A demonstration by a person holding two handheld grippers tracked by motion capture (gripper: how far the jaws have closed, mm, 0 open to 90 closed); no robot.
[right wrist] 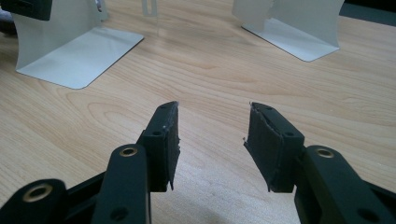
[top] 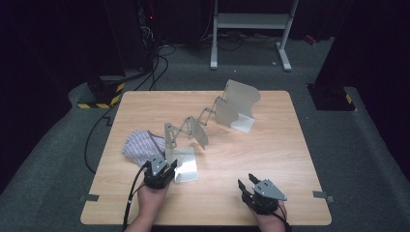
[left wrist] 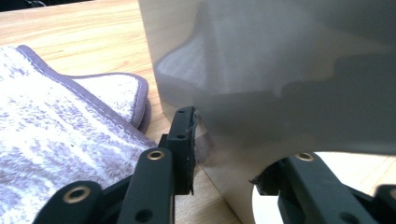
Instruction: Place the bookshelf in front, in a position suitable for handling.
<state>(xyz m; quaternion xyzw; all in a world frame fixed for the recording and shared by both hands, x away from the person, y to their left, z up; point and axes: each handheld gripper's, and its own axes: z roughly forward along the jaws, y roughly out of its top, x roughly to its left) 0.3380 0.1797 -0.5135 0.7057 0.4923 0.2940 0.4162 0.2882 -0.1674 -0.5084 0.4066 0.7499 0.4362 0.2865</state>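
My left gripper [top: 162,170] stands at the near bookend [top: 180,159], and its jaws are around the upright plate of it. In the left gripper view one jaw is on the towel side of the plate and the other jaw is behind the plate, on the base side. The left pad seems to touch the metal, but I cannot tell if both pads press it already, so I do not call it a firm grasp.

This bookend is the near end of an expanding rack [top: 205,121]. From it, thin scissor links go away across the table [top: 270,159] to a middle plate and then to the far bookend [top: 239,108]. Just beside the near bookend, on its left, lies a striped towel [top: 140,145], and its edge is very near my left jaw.

My right gripper [top: 251,186] is well apart from the bookend, to its right, near the front edge of the table. Its jaws stand apart with nothing between them, only bare wood under them.

To do this step well, I think I must close on the plate squarely, low and near its edge, so that it does not twist. I must keep the towel hem out of the jaw. Thin smooth metal can slip, so I should pull slowly and keep the base flat on the table.
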